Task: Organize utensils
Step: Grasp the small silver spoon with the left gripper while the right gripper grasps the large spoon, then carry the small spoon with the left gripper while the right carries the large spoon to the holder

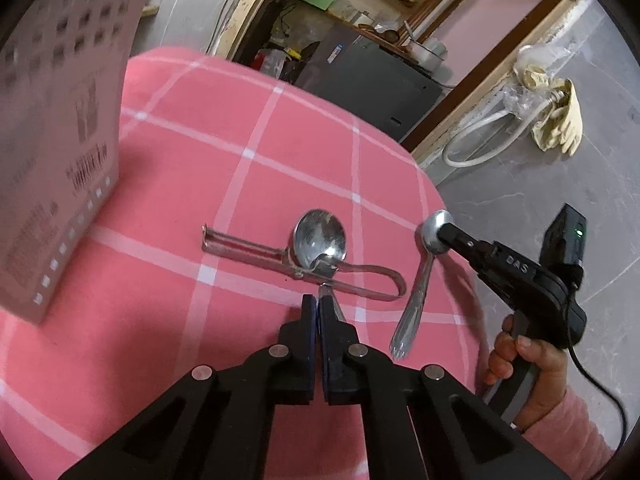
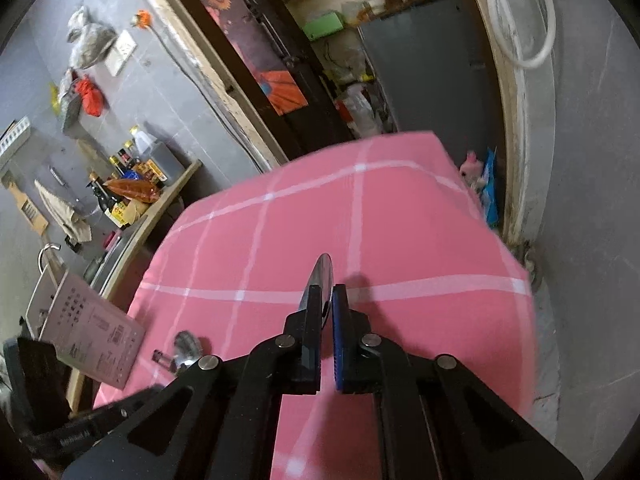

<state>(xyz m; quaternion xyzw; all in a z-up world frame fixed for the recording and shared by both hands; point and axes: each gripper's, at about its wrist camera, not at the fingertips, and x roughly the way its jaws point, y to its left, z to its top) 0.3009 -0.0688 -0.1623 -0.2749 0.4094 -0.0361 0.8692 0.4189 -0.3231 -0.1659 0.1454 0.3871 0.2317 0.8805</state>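
Left hand-held gripper (image 1: 319,304) clenched on large spoon (image 1: 320,238) handle, over peeler (image 1: 304,268) on pink checked surface (image 1: 200,140). Right hand-held gripper (image 2: 327,300) marked "DAS" clamps small spoon (image 1: 424,264) bowl. Box (image 1: 52,140) print unreadable.

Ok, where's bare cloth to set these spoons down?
Free: the cloth beyond the peeler to the far edge, and the strip between box and peeler. Crowded: the middle, where large spoon overlaps peeler, and the right edge, where right gripper holds the small spoon.
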